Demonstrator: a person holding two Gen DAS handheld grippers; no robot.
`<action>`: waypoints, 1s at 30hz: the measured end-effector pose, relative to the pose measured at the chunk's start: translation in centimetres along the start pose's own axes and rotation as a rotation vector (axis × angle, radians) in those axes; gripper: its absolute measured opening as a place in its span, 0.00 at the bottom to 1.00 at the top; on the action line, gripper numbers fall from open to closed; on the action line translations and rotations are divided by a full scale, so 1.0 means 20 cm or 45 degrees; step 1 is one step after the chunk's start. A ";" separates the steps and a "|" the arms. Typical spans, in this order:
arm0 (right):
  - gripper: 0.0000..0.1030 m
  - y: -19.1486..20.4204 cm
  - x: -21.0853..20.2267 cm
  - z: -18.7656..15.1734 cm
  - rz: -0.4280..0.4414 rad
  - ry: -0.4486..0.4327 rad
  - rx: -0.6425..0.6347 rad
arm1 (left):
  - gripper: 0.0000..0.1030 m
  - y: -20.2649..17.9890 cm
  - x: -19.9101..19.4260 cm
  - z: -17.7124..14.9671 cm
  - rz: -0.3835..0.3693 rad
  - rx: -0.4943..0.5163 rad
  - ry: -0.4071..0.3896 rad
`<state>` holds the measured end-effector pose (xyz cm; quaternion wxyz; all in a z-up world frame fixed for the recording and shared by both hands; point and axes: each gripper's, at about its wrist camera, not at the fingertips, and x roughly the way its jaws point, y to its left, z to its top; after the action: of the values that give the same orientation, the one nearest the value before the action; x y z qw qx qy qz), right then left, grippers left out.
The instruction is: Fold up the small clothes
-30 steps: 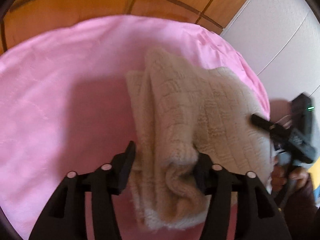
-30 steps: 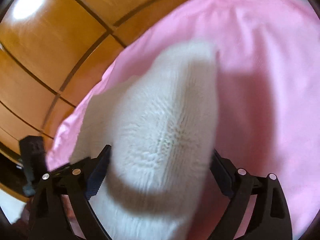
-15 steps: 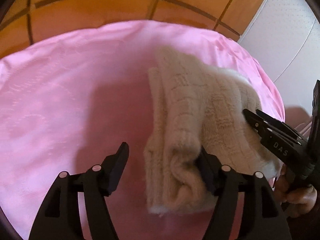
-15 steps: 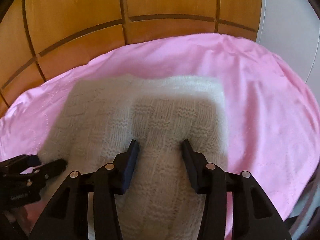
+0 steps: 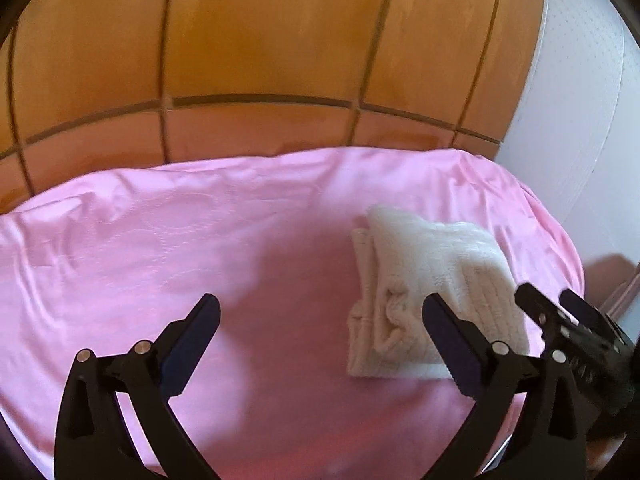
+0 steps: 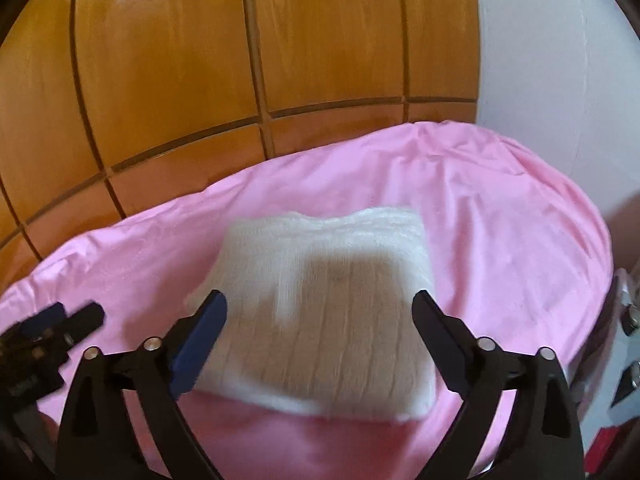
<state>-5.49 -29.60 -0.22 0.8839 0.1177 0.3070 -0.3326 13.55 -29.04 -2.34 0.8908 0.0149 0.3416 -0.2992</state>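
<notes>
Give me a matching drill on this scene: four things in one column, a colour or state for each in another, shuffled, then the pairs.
Things:
1. knit garment
2. bed cover
3. left gripper
4. panelling

States:
A. orange-brown wood
B. pink, wrinkled
C. cream, folded, lying flat
D. open, holding nothing

Pairs: 1-C, 2-B, 3-D, 4-A

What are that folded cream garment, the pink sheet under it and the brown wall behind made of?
Garment: looks like thick knitted wool or acrylic, ribbed stitches, fuzzy edges. Sheet: thin woven fabric, faint sheen, soft creases, stitched pattern; fibre unclear. Wall: apparently varnished wood panels, visible grain, glossy reflection.
</notes>
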 end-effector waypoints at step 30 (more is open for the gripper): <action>0.96 -0.01 -0.09 -0.18 -0.177 -0.034 0.038 | 0.98 -0.09 -0.14 -0.17 0.247 0.035 -0.077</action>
<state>-8.49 -27.35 -1.93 0.8610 0.1047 0.2975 -0.3991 8.83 -28.17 -2.89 0.9251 0.0512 0.3075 -0.2167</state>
